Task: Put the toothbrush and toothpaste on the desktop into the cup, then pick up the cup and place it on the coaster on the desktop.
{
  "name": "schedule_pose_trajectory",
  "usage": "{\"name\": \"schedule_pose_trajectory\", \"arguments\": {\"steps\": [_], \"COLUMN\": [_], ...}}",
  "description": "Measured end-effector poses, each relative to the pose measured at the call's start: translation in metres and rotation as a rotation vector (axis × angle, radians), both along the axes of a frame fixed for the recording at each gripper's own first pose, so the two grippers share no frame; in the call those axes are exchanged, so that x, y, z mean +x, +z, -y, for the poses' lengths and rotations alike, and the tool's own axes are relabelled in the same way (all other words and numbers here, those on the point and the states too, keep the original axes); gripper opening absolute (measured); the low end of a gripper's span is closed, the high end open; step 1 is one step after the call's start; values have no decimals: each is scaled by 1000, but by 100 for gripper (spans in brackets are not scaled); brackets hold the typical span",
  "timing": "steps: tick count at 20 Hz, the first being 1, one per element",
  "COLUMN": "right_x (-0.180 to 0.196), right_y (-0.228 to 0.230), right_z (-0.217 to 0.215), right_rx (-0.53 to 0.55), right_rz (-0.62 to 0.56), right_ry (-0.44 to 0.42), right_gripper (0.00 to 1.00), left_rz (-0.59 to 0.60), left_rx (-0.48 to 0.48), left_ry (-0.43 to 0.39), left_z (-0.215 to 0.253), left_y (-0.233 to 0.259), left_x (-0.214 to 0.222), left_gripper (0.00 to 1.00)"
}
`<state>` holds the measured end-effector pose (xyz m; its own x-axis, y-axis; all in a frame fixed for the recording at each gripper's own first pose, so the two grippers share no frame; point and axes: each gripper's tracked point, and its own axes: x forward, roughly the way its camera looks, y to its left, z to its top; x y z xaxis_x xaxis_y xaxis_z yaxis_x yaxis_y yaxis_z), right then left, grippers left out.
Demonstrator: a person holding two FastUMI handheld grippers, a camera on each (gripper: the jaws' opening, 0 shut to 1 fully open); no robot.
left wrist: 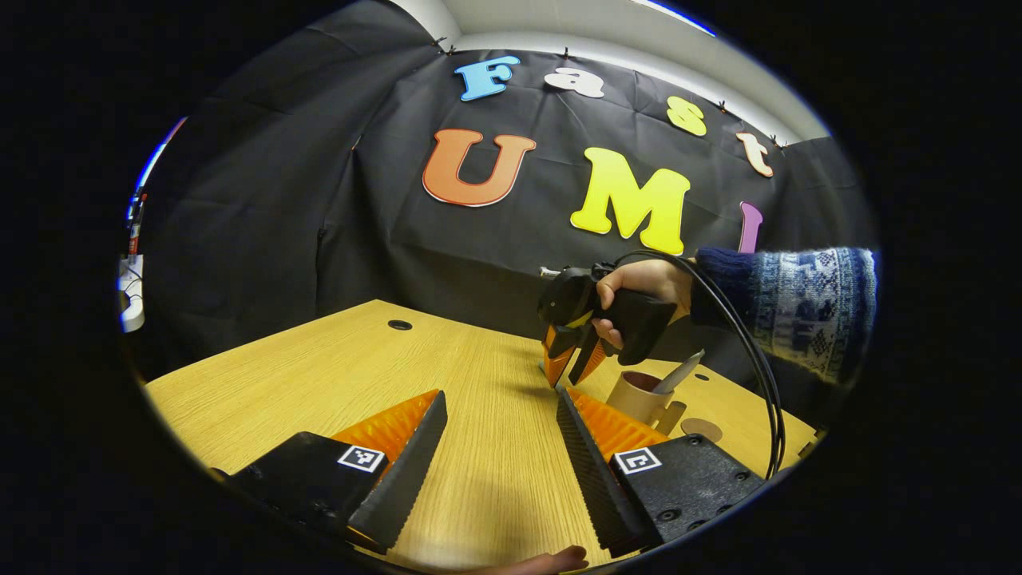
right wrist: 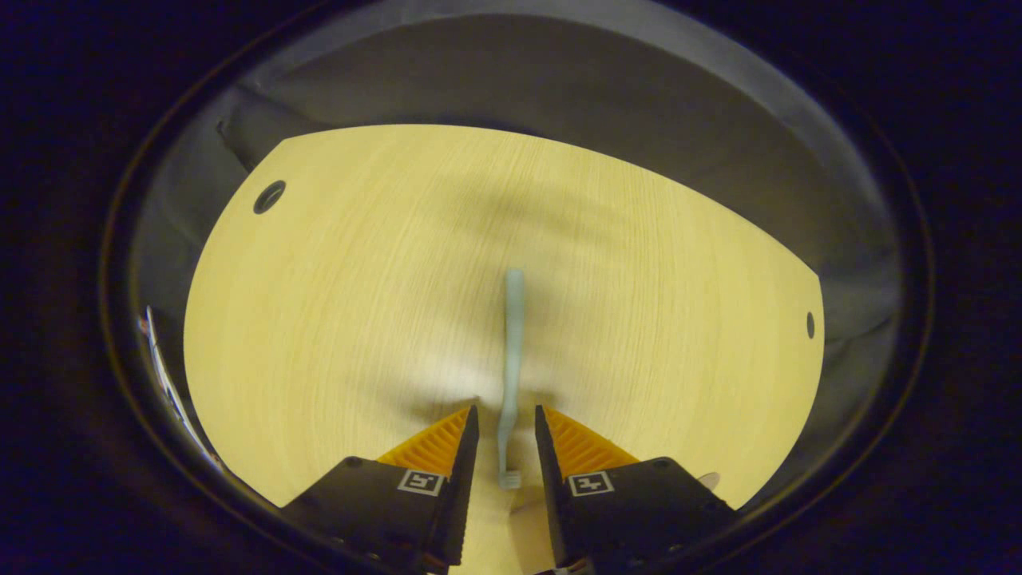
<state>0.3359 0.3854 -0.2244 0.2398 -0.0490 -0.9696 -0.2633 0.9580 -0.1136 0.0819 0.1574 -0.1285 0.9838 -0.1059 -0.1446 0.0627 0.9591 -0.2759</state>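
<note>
A pale blue-grey toothbrush (right wrist: 511,343) lies flat on the wooden desktop (right wrist: 343,319), its lower end between the fingers of my right gripper (right wrist: 506,412). The jaws stand narrowly apart with a thin gap on each side of the handle, so it is open. In the left gripper view, a hand holds that right gripper (left wrist: 568,378) tips-down on the desk. Just right of it stands a tan cup (left wrist: 635,395) with a silvery toothpaste tube (left wrist: 679,372) leaning out of it. A round brown coaster (left wrist: 701,430) lies in front of the cup. My left gripper (left wrist: 500,393) hovers wide open, holding nothing.
A black cable (left wrist: 754,375) loops from the right gripper past the patterned sleeve (left wrist: 806,307). The desktop (left wrist: 335,375) has small cable holes (left wrist: 399,325). Black cloth walls stand close behind the desk. A white object (left wrist: 132,291) hangs at the far left.
</note>
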Motion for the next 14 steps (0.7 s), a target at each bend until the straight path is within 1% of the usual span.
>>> {"name": "schedule_pose_trajectory", "arguments": {"steps": [1,2,5,6,7,8,9,10,11,12,13,14], "right_x": [2,2,5,5,7,7,6,6,6,8,6,6], "right_y": [-3,-9,-17,-14,-18,-18,-17,-13,-15,-13,-15,-12], "right_z": [2,2,2,1,0,-2,-1,-2,-1,2,-1,-1], "right_rx": [-10,-23,-31,-20,-16,8,11,20,22,28,31,31], "right_rz": [-3,-8,-23,-27,-24,-28,-32,-34,-38,-36,-38,-42], "right_ry": [3,6,2,-7,-10,-5,-17,-26,-31,-36,-43,-36], "right_gripper": [46,41,16,16,22,16,15,10,7,6,2,0], "left_rz": [-1,-1,-2,-2,-2,-4,-6,-10,-14,-17,-18,-18], "left_rx": [-3,-4,-7,-6,-6,-7,-11,-15,-21,-26,-28,-27], "left_ry": [-1,-2,-2,-4,-2,-1,-2,-1,-4,-4,-3,-2], "left_z": [1,1,2,1,1,1,3,3,4,6,6,6], "left_y": [1,0,1,1,-1,-1,-1,-3,-3,-3,-3,-3], "left_x": [0,0,-1,-1,-1,-1,0,1,-1,-1,-1,-1], "left_gripper": [89,89,89,89,89,89,89,89,89,89,89,89]}}
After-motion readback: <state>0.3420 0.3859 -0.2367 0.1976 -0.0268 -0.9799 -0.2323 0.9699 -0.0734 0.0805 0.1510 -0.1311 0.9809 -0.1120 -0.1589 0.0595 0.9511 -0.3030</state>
